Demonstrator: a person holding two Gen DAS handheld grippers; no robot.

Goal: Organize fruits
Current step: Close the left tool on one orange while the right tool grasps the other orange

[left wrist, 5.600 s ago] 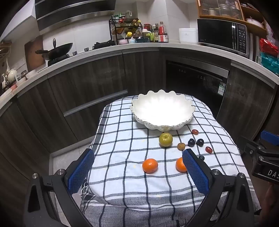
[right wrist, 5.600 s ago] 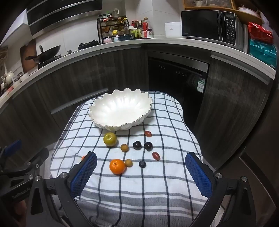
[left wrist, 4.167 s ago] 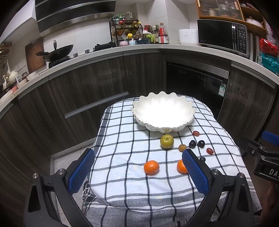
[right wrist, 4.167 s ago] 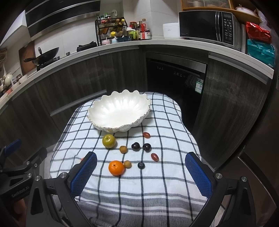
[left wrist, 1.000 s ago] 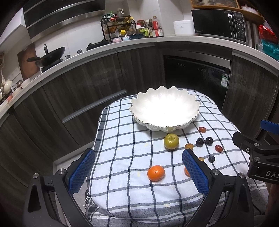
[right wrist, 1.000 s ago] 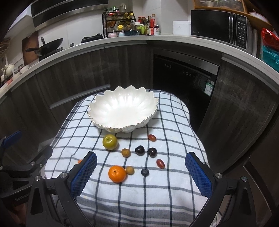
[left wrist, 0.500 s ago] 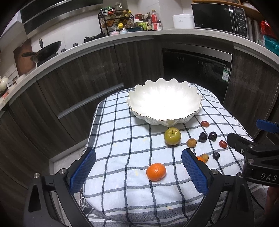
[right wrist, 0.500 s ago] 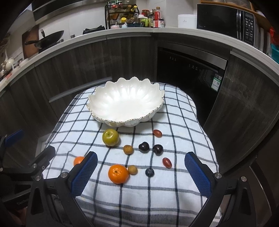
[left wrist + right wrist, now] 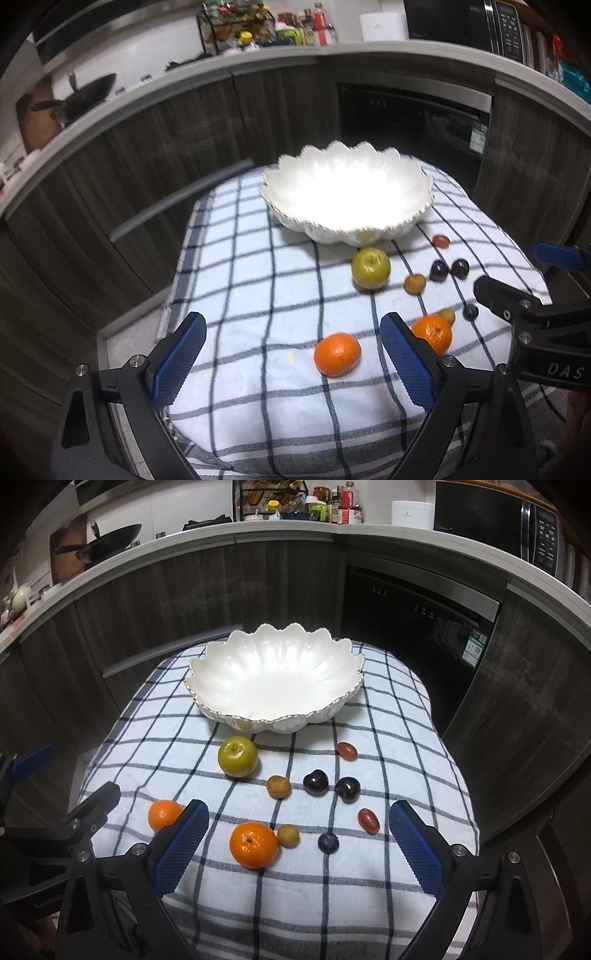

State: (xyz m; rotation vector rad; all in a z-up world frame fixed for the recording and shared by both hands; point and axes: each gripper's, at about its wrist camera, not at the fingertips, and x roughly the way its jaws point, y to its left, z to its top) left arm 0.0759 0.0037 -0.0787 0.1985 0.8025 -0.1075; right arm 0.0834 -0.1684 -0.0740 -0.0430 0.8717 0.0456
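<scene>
"DAS" in white on right gripper [image 9: 554, 288] body; rest of lettering cut off.

checked cloth [image 9: 388, 878], wok [image 9: 107, 542], microwave [image 9: 524, 528], spice rack [image 9: 269, 502]

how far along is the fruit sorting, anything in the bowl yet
Nothing is done yet: the white bowl is empty. Left gripper and right gripper are both open and empty, jaws just narrowing slightly. All fruit remains on the checked cloth, including the green apple and two oranges.
</scene>
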